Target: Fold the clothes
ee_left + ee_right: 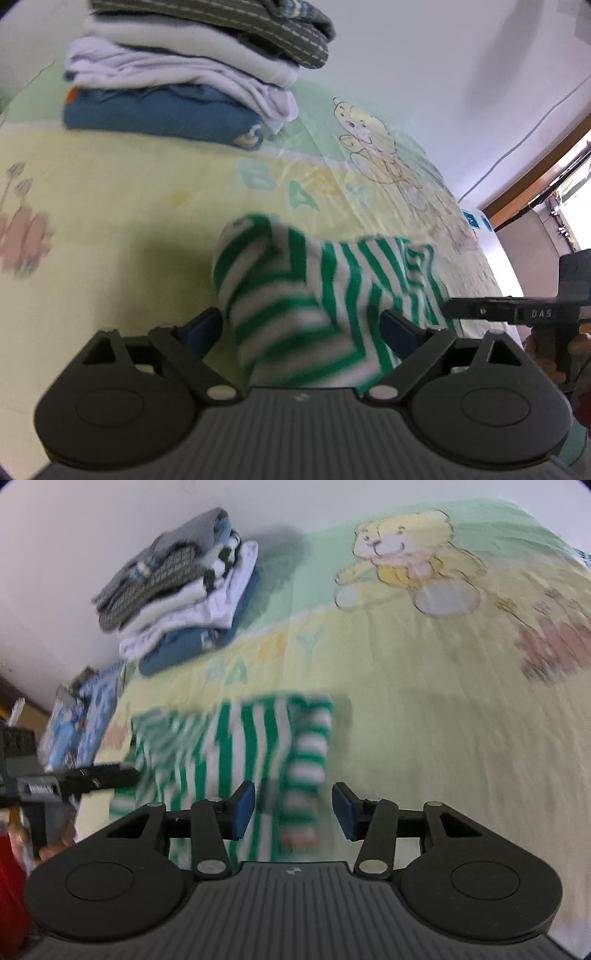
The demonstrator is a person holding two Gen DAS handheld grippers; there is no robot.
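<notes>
A green and white striped garment (317, 295) lies bunched on a yellow and green baby-print sheet (110, 206). My left gripper (301, 326) is open, its blue pads (201, 328) wide apart with the garment lying between them. My right gripper (293, 808) is open too, over the striped sleeve (306, 760) of the same garment (221, 753). The right gripper also shows at the right edge of the left wrist view (517, 314). The left gripper also shows at the left edge of the right wrist view (85, 777).
A stack of folded clothes (184, 77) stands at the back of the sheet against the white wall; it also shows in the right wrist view (184, 598). A teddy bear print (406, 561) marks the sheet. Blue patterned items (85, 716) lie at the bed's left edge.
</notes>
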